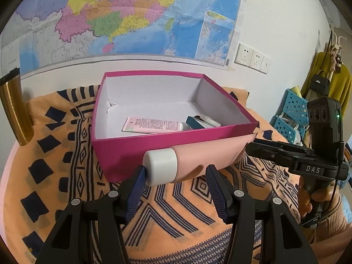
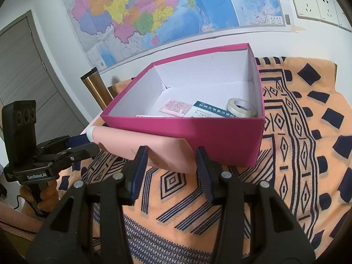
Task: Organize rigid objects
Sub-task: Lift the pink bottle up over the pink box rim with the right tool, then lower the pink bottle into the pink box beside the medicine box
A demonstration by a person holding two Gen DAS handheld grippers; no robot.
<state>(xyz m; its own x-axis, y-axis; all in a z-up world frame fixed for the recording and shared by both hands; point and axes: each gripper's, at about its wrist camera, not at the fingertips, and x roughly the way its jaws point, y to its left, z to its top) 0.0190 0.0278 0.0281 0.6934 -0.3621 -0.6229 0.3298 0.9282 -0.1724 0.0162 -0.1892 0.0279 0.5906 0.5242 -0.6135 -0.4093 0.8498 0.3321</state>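
Note:
A pink tube (image 1: 206, 156) with a white cap (image 1: 160, 167) hangs level just in front of the magenta box (image 1: 167, 140). Both grippers hold it. My left gripper (image 1: 176, 169) is shut on the cap end, one pad on the cap and the other on the body. My right gripper (image 2: 171, 150) is shut across the tube's (image 2: 167, 151) flat crimped end. Inside the box (image 2: 220, 136) lie a smaller pink tube (image 2: 176, 107), a teal carton (image 2: 204, 111) and a tape roll (image 2: 242, 107).
An orange patterned cloth (image 2: 297, 154) covers the table under the box. A gold flask (image 1: 13, 114) stands at the back left, near the wall with a map. A blue perforated basket (image 1: 290, 114) sits off to the right. A hand (image 1: 308, 202) holds the right gripper's handle.

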